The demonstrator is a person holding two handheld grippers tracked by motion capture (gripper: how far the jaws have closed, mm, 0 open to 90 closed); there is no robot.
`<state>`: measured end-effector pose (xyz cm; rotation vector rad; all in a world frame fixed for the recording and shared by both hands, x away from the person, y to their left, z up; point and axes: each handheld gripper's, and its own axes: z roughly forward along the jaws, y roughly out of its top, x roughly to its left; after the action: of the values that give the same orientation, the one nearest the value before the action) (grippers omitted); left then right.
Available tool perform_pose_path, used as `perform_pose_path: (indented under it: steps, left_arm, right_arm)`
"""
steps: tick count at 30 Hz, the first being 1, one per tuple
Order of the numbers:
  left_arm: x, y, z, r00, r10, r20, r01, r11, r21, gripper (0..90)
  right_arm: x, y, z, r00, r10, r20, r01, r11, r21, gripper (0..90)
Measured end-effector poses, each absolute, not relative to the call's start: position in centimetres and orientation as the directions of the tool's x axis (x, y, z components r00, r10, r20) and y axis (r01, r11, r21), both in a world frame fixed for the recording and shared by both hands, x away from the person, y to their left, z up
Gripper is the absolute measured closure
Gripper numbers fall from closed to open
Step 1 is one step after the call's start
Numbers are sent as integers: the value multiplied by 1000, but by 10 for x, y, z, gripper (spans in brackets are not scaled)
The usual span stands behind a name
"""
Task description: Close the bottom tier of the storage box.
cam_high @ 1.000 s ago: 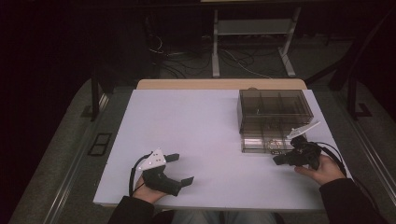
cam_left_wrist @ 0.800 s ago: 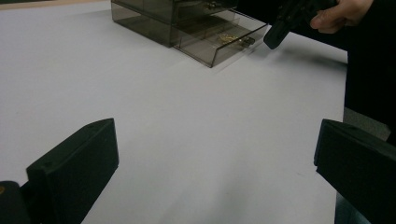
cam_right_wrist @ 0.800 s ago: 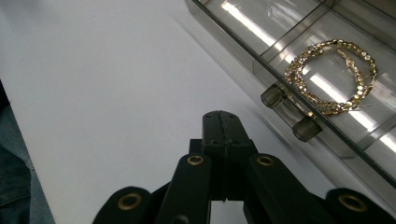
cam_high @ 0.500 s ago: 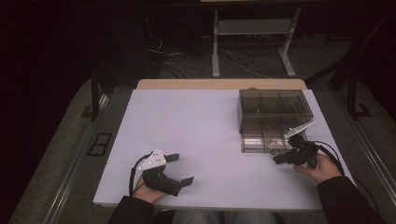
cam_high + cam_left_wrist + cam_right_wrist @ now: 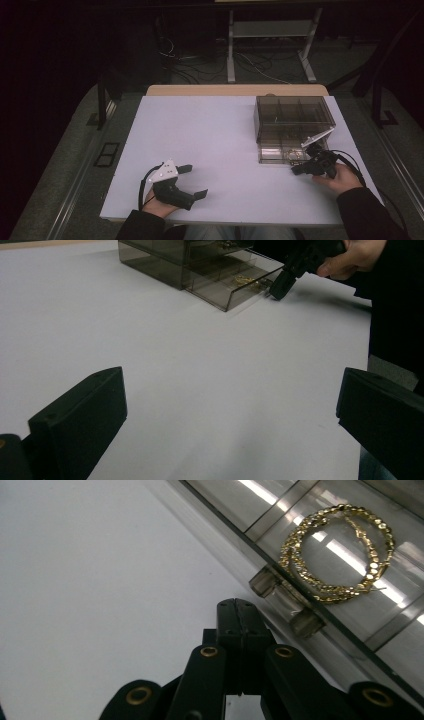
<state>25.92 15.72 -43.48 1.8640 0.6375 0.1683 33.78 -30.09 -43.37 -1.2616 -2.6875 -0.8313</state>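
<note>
A smoked clear drawer box point(image 5: 292, 117) stands at the table's right rear. Its bottom drawer point(image 5: 280, 155) is pulled out toward me. Gold hoop earrings point(image 5: 340, 555) lie inside that drawer, behind its front wall and small clear handle point(image 5: 286, 602). My right gripper point(image 5: 298, 170) is shut with nothing between its jaws. Its tips point(image 5: 239, 611) sit just short of the handle, low over the table. My left gripper point(image 5: 194, 181) rests near the front edge, open and empty. The left gripper view looks across bare table toward the drawer point(image 5: 235, 285) and the right gripper point(image 5: 280, 286).
The white table point(image 5: 210, 130) spreads bare between the two grippers. A person's hands and dark sleeves come in from the front edge. Beyond the table's far edge a metal stand point(image 5: 270, 35) and cables point(image 5: 200, 60) are on the dark floor.
The right gripper has shifted slightly left at the drawer front. The left gripper has stayed where it was.
</note>
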Motion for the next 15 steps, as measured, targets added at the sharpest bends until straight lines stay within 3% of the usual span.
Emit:
perform_pose_path:
  steps: [15]
  left_arm:
    - [259,157,-435,845,503,-184,346,-250,904,0]
  right_arm:
    - [342,-303,-435,-648,714,266,739,505,447,889]
